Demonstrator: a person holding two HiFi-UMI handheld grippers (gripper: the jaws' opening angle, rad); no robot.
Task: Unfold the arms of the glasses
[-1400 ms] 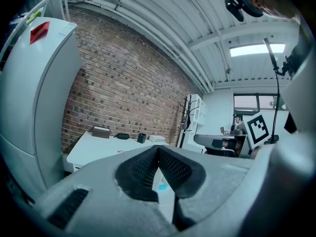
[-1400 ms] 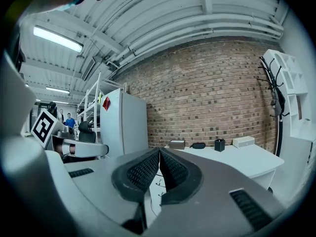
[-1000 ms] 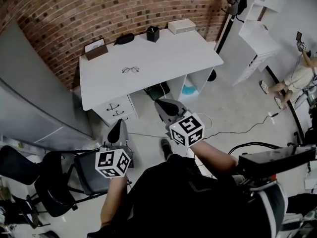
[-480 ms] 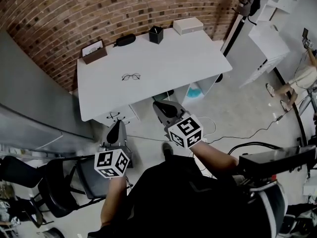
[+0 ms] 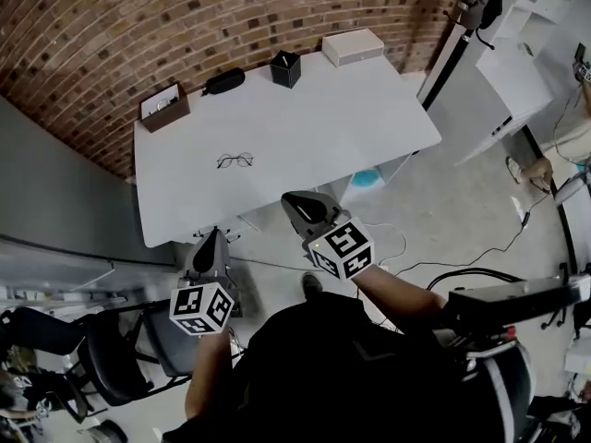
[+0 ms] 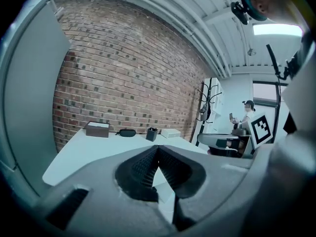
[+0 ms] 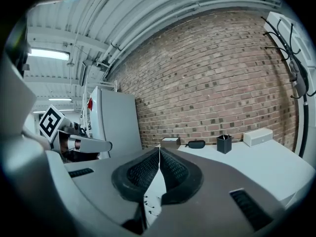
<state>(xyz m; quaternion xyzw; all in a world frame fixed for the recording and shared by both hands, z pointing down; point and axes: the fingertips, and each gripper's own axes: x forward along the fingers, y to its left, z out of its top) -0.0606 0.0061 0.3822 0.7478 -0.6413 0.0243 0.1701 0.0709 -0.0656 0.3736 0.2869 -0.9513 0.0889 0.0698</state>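
Thin-framed glasses [image 5: 235, 161] lie on the white table [image 5: 323, 118], left of its middle; whether their arms are folded is too small to tell. Both grippers are short of the table's near edge and touch nothing. My left gripper [image 5: 213, 234] is shut and empty, below the table's left corner. My right gripper [image 5: 290, 198] is also shut and empty, just before the front edge. In the left gripper view the jaws [image 6: 158, 147] meet in a point, and in the right gripper view they [image 7: 159, 150] do the same. Neither gripper view shows the glasses.
Along the table's back edge by the brick wall stand a brown box [image 5: 164, 106], a black glasses case [image 5: 223, 81], a black pen cup [image 5: 285, 67] and a white box [image 5: 353, 46]. Black chairs [image 5: 92, 358] stand at lower left. A cable [image 5: 434, 261] crosses the floor at right.
Both grippers have advanced toward the table, staying shut. The table now sits nearer and lower in the head view, and the glasses have not moved on it.
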